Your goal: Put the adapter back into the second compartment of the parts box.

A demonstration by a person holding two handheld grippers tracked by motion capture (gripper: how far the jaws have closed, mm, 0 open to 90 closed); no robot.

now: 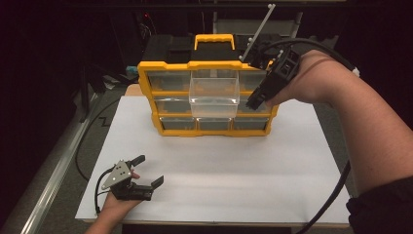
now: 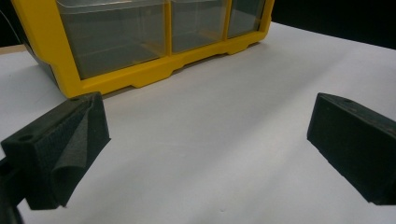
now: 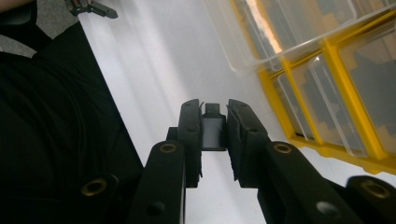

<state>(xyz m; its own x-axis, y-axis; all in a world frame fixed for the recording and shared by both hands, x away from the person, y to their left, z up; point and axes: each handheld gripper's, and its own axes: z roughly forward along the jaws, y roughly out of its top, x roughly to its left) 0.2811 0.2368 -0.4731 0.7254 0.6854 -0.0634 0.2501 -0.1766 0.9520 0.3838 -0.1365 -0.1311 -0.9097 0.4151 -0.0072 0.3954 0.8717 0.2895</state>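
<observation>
Nearest, at about 7 o'clock on the white sheet (image 1: 219, 180), the left gripper (image 1: 148, 170) is rested on the sheet in a hand (image 1: 114, 204). Its jaws are spread wide and nothing is held between them; in the left gripper view only bare sheet (image 2: 210, 140) is seen between the two pads (image 2: 70, 144).

Farther off, at 12 o'clock, a yellow organizer (image 1: 170, 66) is stood at the sheet's far edge, its lower front corner seen in the left gripper view (image 2: 140, 77). From its middle column a clear drawer (image 1: 214, 95) is pulled forward, partly out of the frame.

At about 1 o'clock, just right of the drawer and above the sheet, the right gripper (image 1: 257, 100) is held raised, pointed down and toward the drawer. In the right gripper view its jaws (image 3: 215, 135) are drawn nearly together, and a small dark block (image 3: 214, 130) is pinched between the pads. What the block is cannot be told. The drawer's rim (image 3: 243, 60) is seen above and right of the jaws, apart from them, with the organizer (image 3: 336, 149) beyond.
</observation>
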